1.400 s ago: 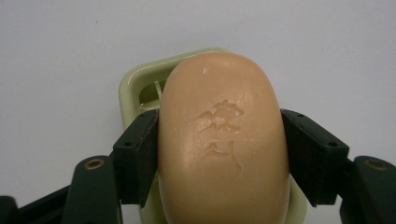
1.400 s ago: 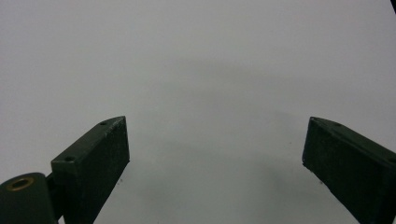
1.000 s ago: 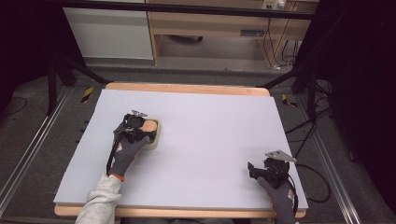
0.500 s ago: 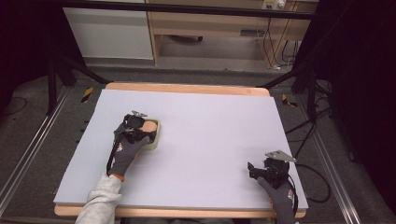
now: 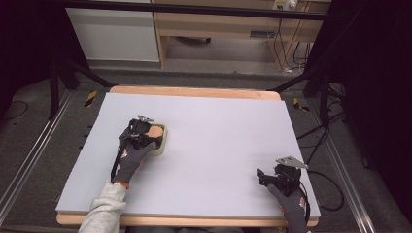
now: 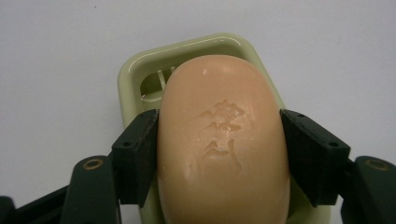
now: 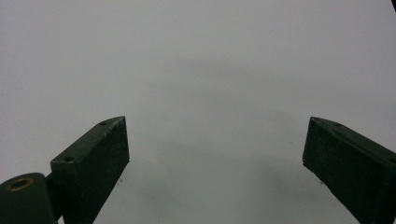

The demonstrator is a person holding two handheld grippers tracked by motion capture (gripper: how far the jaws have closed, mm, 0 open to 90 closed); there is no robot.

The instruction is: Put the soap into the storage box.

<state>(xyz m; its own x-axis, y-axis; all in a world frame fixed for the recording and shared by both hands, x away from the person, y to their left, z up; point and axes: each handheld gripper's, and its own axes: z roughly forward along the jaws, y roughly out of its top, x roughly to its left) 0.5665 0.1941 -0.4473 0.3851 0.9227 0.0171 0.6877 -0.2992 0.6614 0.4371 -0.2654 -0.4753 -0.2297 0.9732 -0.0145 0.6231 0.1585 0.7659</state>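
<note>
An oval peach-coloured soap bar with stamped characters lies in a pale green soap dish. My left gripper is shut on the soap bar, one black jaw pressed against each long side. In the high view the left gripper sits over the soap dish at the table's left, with the soap bar showing peach beside it. My right gripper rests near the front right corner, and in the right gripper view my right gripper stands open with bare table between its jaws.
The light grey table top has a wooden rim at the far side. Dark frame legs and cables stand on the floor at both sides. A wooden cabinet is behind the table.
</note>
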